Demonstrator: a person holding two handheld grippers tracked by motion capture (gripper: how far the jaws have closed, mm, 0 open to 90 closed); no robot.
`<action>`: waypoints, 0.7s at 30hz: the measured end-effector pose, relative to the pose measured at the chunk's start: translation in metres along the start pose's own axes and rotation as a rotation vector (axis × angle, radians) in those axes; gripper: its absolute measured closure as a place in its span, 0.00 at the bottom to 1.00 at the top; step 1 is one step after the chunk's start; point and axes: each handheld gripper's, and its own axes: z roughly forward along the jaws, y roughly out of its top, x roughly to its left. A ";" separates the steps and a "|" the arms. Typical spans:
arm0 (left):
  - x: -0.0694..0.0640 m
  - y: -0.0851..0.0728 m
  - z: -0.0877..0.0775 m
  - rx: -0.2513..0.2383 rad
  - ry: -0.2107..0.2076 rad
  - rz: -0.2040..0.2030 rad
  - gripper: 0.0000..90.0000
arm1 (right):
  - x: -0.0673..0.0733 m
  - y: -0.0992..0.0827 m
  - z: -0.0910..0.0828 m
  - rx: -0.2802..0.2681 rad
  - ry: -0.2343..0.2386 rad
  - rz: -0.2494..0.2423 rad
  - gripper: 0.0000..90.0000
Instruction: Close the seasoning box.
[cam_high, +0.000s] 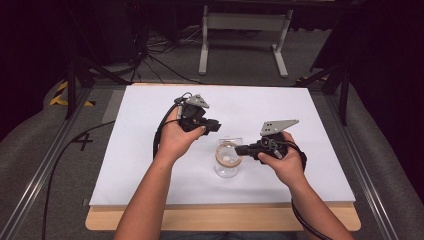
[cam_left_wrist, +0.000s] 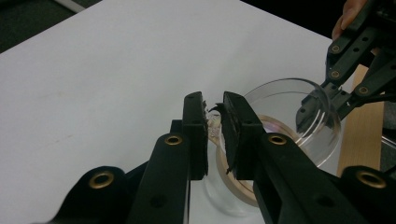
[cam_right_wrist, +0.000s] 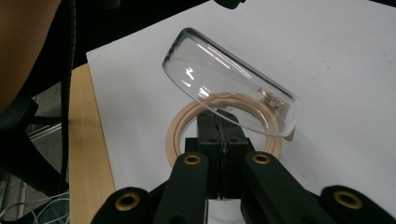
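Right gripper (cam_right_wrist: 223, 140) pinches the tilted clear lid (cam_right_wrist: 219, 88) – left gripper (cam_left_wrist: 214, 135), nearly closed, empty – a slip drops it onto the jar (cam_high: 226, 167)

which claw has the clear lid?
The right claw: its jaws are shut on the rim of the clear lid, which is tilted above the tan ring. The left claw is at the ring, not gripping the lid.
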 end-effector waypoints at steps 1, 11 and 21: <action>0.000 0.000 -0.001 0.004 0.001 0.002 0.88 | 0.000 0.000 0.000 0.001 0.001 0.000 1.00; -0.005 -0.011 -0.015 0.047 0.020 0.003 0.87 | 0.004 -0.001 -0.001 0.035 0.019 -0.008 1.00; -0.006 -0.036 -0.033 0.075 0.048 -0.019 0.87 | 0.010 0.000 0.000 0.093 0.034 -0.014 1.00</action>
